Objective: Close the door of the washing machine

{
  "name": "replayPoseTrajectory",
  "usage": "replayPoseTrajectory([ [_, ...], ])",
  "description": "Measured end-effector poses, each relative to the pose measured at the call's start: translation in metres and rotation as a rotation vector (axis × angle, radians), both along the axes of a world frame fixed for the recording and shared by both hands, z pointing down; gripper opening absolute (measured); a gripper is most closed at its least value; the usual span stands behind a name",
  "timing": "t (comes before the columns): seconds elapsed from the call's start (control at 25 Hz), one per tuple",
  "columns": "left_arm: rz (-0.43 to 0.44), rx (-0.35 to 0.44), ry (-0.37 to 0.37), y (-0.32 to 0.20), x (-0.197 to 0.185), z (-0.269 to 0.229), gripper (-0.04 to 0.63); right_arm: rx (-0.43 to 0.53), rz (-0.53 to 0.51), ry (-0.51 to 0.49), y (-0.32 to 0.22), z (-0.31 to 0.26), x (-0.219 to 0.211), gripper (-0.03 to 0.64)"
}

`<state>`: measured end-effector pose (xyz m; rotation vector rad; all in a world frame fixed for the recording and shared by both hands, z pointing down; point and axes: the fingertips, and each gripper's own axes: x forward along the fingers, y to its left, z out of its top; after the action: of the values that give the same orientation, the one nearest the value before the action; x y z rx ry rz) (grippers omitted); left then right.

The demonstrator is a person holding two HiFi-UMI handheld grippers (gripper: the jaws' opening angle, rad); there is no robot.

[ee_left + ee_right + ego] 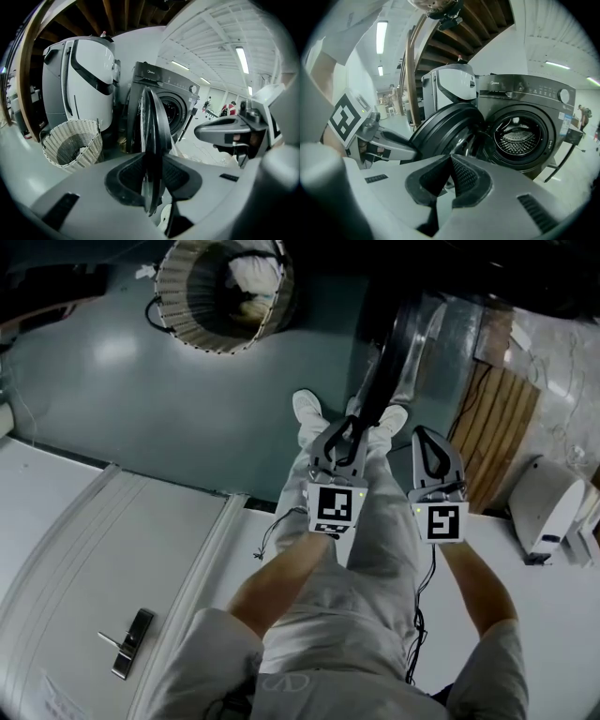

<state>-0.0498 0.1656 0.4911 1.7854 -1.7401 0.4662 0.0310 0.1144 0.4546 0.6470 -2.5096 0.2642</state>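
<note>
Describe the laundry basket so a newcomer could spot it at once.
Find the dark front-loading washing machine with its door swung open. Left of it in the left gripper view stands a tall white appliance, and the basket sits at its foot. It is the only pale woven thing, round and open-topped.

Pale grey trousers, white shoes, short pale sleeves. The left claw and right claw are grey with black pads, each bearing a black-and-white marker cube. A thin black cable hangs from the right one.
</note>
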Motion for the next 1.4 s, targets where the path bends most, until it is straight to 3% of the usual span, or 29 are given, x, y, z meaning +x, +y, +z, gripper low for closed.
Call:
replayPoseTrajectory([
  [0.24, -0.036, -0.02, 0.062, -0.014, 0.042, 0.001, 0.104, 0.01, 0.055, 0.037, -0.008, 0.011, 0.051, 0.009],
  [0.6, -0.134, -0.082, 0.096, -0.038, 0.09, 0.004, 0.112, 0.004, 0.149, 0.062, -0.014, 0.031, 0.123, 0.01],
  [0.8, -0.169, -0.121, 0.128, -0.048, 0.112, 0.008, 0.117, 0.015, 0.135, 0.11, -0.01, 0.042, 0.153, 0.009],
  [1.08, -0.194, -0.151, 0.194, -0.071, 0.144, 0.007, 0.13, 0.0, 0.152, 0.117, -0.006, 0.052, 0.176, 0.011],
  [1.4, -0.167, -0.214, 0.239, -0.093, 0.173, 0.009, 0.15, 0.036, 0.086, 0.123, 0.0, 0.068, 0.184, 0.012],
])
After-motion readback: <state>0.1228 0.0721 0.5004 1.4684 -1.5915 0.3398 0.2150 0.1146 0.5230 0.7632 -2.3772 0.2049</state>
